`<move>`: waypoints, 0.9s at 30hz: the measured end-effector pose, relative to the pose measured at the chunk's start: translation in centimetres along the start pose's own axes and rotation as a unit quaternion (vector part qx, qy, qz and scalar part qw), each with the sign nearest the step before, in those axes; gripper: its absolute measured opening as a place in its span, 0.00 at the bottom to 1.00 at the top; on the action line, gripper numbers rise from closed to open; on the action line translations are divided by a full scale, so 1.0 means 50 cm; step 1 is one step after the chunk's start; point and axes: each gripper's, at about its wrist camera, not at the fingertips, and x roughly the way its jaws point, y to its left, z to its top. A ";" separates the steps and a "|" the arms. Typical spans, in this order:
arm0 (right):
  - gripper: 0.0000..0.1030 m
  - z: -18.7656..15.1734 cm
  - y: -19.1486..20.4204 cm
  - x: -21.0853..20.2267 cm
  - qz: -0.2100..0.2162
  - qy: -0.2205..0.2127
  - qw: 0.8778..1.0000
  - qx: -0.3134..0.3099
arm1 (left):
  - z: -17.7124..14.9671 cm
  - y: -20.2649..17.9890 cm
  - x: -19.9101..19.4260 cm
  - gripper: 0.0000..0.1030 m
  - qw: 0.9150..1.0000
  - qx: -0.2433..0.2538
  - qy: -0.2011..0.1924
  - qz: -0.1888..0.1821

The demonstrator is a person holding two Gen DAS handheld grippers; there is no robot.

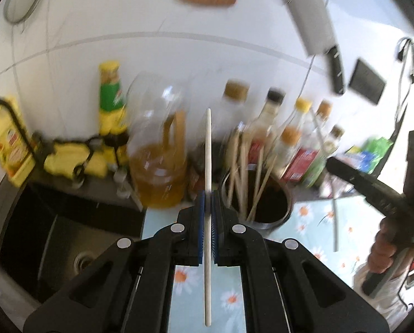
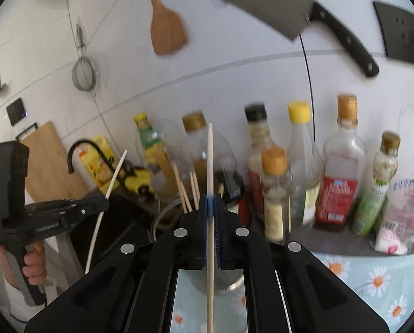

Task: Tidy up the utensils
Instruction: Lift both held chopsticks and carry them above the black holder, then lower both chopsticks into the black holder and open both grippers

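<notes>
Here the left gripper (image 1: 208, 197) has its jaws clamped on one pale chopstick (image 1: 207, 166), upright through the pads. The right gripper (image 2: 211, 204) likewise grips a second chopstick (image 2: 210, 161), also upright. The steel holder (image 1: 273, 219), stocked with more chopsticks (image 1: 243, 166), stands on the floral bench (image 1: 312, 216) at 1 o'clock of the left jaws. Sauce bottles (image 2: 343, 166) line the wall at 2 o'clock in the right view. Both views are blurred.

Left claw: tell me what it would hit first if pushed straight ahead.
Probably the big oil jug or the chopstick holder's rim: the left claw, shut on a chopstick, points between them. Depth is unclear in this blur.
</notes>
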 end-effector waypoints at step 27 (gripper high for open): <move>0.05 0.035 -0.001 0.096 0.095 -0.167 0.981 -0.029 | 0.026 -0.020 0.093 0.05 0.945 -0.006 -0.248 -0.213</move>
